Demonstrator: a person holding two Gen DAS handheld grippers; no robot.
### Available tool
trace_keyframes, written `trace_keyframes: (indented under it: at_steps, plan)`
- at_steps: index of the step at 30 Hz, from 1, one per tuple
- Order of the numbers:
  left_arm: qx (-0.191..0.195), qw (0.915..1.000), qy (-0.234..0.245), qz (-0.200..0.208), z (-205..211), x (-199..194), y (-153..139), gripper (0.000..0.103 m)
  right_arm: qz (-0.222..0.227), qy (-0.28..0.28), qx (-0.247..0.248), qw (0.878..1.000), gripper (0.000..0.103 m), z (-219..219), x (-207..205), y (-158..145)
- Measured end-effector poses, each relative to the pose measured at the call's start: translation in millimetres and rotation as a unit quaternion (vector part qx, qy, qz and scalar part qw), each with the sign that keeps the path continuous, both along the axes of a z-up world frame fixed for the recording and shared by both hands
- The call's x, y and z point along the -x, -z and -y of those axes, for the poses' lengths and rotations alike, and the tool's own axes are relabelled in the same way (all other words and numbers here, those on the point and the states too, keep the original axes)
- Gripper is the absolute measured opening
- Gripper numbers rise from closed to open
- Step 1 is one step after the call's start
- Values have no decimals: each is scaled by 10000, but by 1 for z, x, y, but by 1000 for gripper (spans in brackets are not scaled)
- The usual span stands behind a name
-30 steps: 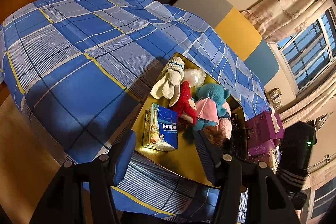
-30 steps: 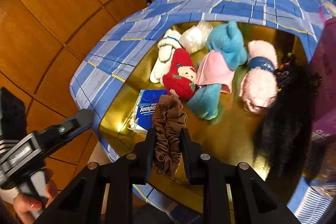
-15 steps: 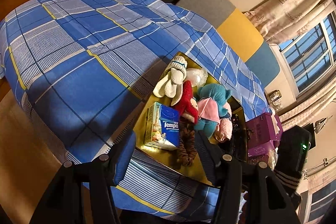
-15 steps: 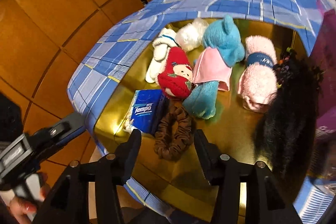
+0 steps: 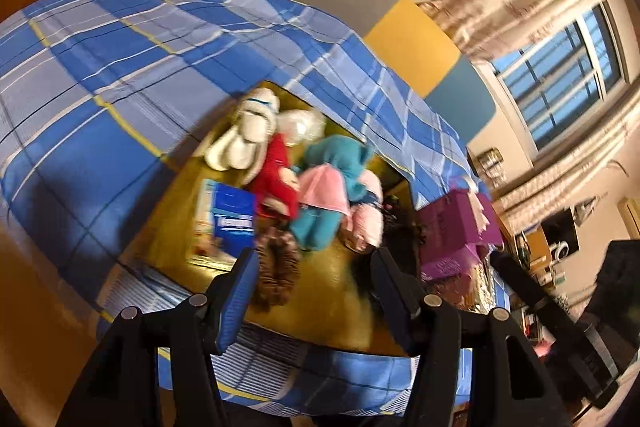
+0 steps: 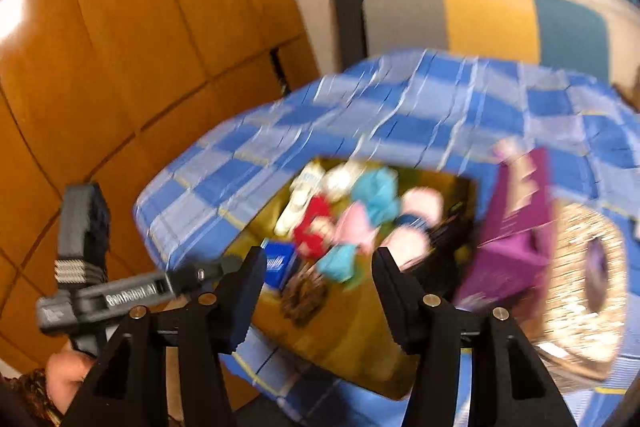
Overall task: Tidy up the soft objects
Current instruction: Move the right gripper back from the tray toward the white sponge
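Note:
A gold tray [image 5: 332, 299] on the blue plaid bed holds soft things: a brown scrunchie [image 5: 277, 273], a blue tissue pack [image 5: 232, 217], white socks [image 5: 248, 139], a red doll [image 5: 278, 183], a teal plush with pink cloth [image 5: 332, 187] and a pink roll [image 5: 370, 219]. My left gripper [image 5: 314, 279] is open and empty, just in front of the tray's near edge. My right gripper [image 6: 318, 285] is open and empty, pulled back above the tray [image 6: 344, 331]; the scrunchie [image 6: 304, 297] lies below it. Both views are blurred.
A purple box [image 5: 456, 227] stands right of the tray, also in the right wrist view [image 6: 516, 231], with a glittery gold item [image 6: 580, 291] beside it. A dark fuzzy thing [image 5: 400, 227] lies at the tray's right side. Wooden wall panels [image 6: 120, 67] are on the left.
My right gripper opened and let go of the brown scrunchie onto the tray beside the tissue pack, then drew back and up. My left gripper shifted toward the tray.

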State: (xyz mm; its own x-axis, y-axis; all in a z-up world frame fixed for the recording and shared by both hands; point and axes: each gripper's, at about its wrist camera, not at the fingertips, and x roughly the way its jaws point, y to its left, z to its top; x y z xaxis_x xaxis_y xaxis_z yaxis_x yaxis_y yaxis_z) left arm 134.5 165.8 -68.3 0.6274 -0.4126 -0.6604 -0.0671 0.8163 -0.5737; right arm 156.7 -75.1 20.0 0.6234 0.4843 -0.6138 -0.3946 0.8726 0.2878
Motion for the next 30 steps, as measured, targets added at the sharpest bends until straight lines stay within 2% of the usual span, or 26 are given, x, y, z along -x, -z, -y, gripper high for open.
trace_keyframes:
  at_steps: [2,6,13,24,26,30]
  plan:
    - [-6,9999,99,34,9,0,-3,59,158,279,31,9995,61,21,1,-13]
    - [-50,9993,365,80,30,0,-10,59,257,815,145,9962,61,66,1,-26]
    - [-14,9965,826,92,69,0,-16,59,98,1708,407,9844,64,147,3,-25]
    - [-147,9846,1722,255,146,10,-35,59,-265,2729,753,9587,67,251,12,3]
    - [-182,9808,1915,326,162,11,-40,59,-408,2825,824,9549,69,269,11,13]
    - [-351,9679,2450,441,203,15,-47,59,-800,2983,1005,9458,69,303,5,42]
